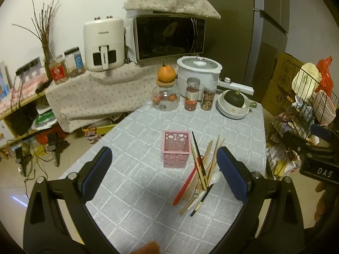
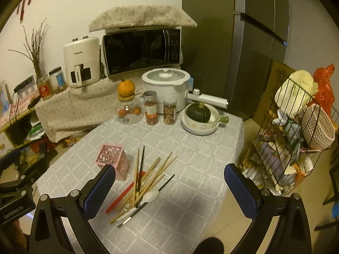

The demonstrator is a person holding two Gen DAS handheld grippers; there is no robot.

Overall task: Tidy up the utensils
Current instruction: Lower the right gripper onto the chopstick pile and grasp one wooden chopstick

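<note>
At the far left, a low side shelf draped in flowered cloth carries a vase of dry twigs (image 1: 45, 42), two jars, a white air fryer (image 1: 103, 43) and a microwave (image 1: 169, 37) with a cloth over its top; to the right of that stands a dark refrigerator (image 2: 233, 42). The left tool (image 1: 164, 174) hangs above the near edge of the bench (image 1: 137, 127), its blue-padded fingers (image 1: 97, 173) spread wide apart with nothing between them; the bench wears a grey checked cloth. On it, toward the middle, a pink perforated holder (image 1: 175, 148) stands upright and looks empty; just to its right lies a loose heap of utensils: wooden chopsticks (image 1: 211, 158) crossed over one another, a red chopstick (image 1: 186, 184) slanting under them, a black chopstick (image 1: 198, 152) across the top, and a white spoon (image 2: 151, 195) at the near end of the heap; the heap sits beside the holder, apart from it. Along the far edge of the bench stand a glass jar with an orange (image 2: 126, 87) on its lid, two spice jars, a white electric pot (image 2: 167, 86) and a stack of bowls holding a dark green squash (image 2: 198, 112). The right tool (image 2: 169, 189) hovers over the near right part of the bench, its pads likewise wide apart and holding nothing; the heap lies just past its left finger. At the far right a black wire rack (image 2: 286, 137) stands off the bench, crammed with dishes and a woven basket.
</note>
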